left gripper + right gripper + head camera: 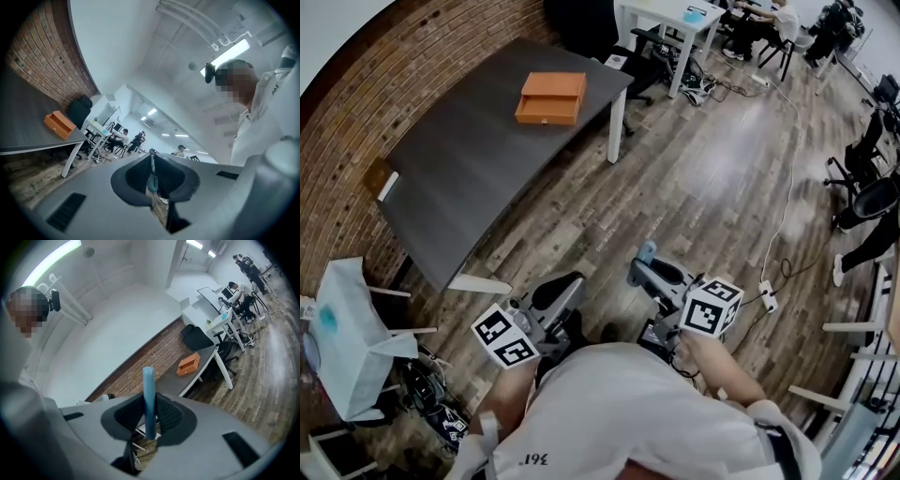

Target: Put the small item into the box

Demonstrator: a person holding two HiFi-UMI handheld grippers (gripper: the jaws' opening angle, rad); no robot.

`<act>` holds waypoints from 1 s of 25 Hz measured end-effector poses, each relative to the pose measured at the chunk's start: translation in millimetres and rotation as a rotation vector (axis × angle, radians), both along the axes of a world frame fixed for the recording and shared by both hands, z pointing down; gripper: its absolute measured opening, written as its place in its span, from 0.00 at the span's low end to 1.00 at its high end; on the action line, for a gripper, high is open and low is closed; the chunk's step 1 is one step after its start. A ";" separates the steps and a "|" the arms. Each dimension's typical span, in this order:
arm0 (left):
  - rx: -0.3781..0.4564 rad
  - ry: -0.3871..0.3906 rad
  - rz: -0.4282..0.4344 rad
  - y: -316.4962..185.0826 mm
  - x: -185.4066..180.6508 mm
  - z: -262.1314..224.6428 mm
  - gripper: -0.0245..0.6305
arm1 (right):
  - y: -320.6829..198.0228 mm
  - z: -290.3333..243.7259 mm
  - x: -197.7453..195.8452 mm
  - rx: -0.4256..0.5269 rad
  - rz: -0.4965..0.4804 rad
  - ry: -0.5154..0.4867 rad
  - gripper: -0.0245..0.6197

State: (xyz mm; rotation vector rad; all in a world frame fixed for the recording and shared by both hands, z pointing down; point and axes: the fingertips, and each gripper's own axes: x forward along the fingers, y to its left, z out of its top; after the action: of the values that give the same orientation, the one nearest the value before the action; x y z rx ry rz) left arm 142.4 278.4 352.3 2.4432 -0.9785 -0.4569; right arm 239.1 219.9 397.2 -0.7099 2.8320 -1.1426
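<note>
white shirt (619, 412) of the person fills the near edge of the head view, well apart from the orange box (551, 97), which sits, seemingly closed, on the dark worktop (469, 169). right tool (642, 267) is clamped at a middling width on the small item (148, 390) — a slim blue stick standing up between its jaws. left tool (152, 173) is pressed fully together, holding nothing. step in hand, i judge: carrying the item toward the box — next comes closing that gap and getting the box open, likely with the left tool.
</note>
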 end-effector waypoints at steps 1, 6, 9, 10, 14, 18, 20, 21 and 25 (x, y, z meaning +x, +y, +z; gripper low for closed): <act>-0.002 0.000 -0.002 -3.6 -4.4 2.3 0.08 | -3.3 1.1 -4.6 0.001 -0.002 0.001 0.17; -0.020 0.014 0.013 -31.0 -29.8 9.8 0.08 | -25.3 9.5 -29.0 -0.023 0.016 0.021 0.17; -0.018 0.021 0.033 -53.0 -48.4 6.6 0.08 | -43.8 10.0 -46.0 -0.030 0.032 0.037 0.17; -0.016 0.023 0.040 -59.9 -55.3 6.2 0.08 | -50.3 9.8 -52.4 -0.030 0.040 0.040 0.17; -0.016 0.029 0.061 -85.8 -80.4 6.2 0.08 | -72.0 8.8 -77.1 -0.034 0.066 0.045 0.17; -0.002 0.033 0.093 -108.1 -98.9 0.2 0.08 | -91.9 4.1 -97.9 -0.023 0.086 0.054 0.17; -0.006 0.034 0.106 -116.0 -111.0 0.4 0.08 | -100.3 3.2 -110.6 -0.023 0.097 0.057 0.17; -0.011 0.036 0.110 -119.4 -117.5 0.9 0.08 | -103.6 3.3 -117.3 -0.026 0.101 0.058 0.17; -0.013 0.036 0.123 -132.9 -140.6 1.4 0.08 | -115.4 2.8 -139.8 -0.024 0.114 0.061 0.17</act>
State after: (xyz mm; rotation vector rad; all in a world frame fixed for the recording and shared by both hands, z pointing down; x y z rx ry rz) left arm 1.8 145.4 353.8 2.4574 -0.8081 -0.4492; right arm 99.3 104.5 400.0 -0.9105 2.7888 -1.1587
